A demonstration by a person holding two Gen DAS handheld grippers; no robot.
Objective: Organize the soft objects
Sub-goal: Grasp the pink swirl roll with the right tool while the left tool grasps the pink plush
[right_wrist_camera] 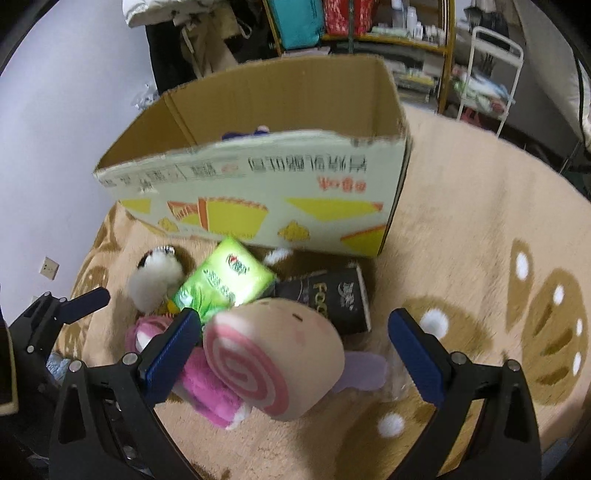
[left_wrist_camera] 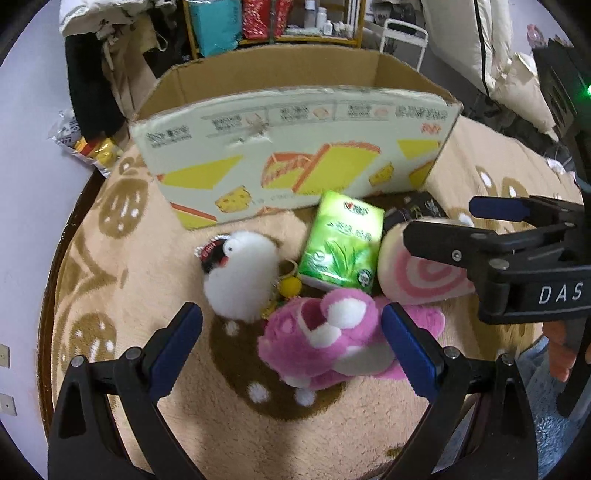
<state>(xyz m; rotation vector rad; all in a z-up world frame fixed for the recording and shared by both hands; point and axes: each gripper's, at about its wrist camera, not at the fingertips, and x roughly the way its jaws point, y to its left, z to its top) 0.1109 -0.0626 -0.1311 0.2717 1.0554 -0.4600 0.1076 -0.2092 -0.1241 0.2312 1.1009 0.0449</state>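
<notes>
A pink plush bear (left_wrist_camera: pixel 325 339) lies on the beige rug between the fingers of my open left gripper (left_wrist_camera: pixel 291 345). A swiss-roll plush (right_wrist_camera: pixel 273 354) with a pink spiral end lies between the fingers of my open right gripper (right_wrist_camera: pixel 295 354); it also shows in the left wrist view (left_wrist_camera: pixel 424 269). A white fluffy penguin toy (left_wrist_camera: pixel 240 273) and a green tissue pack (left_wrist_camera: pixel 341 245) lie beside them. An open cardboard box (left_wrist_camera: pixel 295 155) stands behind the pile, with a bit of a purple object inside (right_wrist_camera: pixel 245 133).
A black cup (right_wrist_camera: pixel 332 299) lies on its side behind the roll plush. The beige patterned rug (right_wrist_camera: pixel 480 221) extends to the right. Shelves (right_wrist_camera: pixel 369 29), a white rack (right_wrist_camera: pixel 495 74) and clothes stand behind the box. A snack bag (left_wrist_camera: pixel 85 144) lies at left.
</notes>
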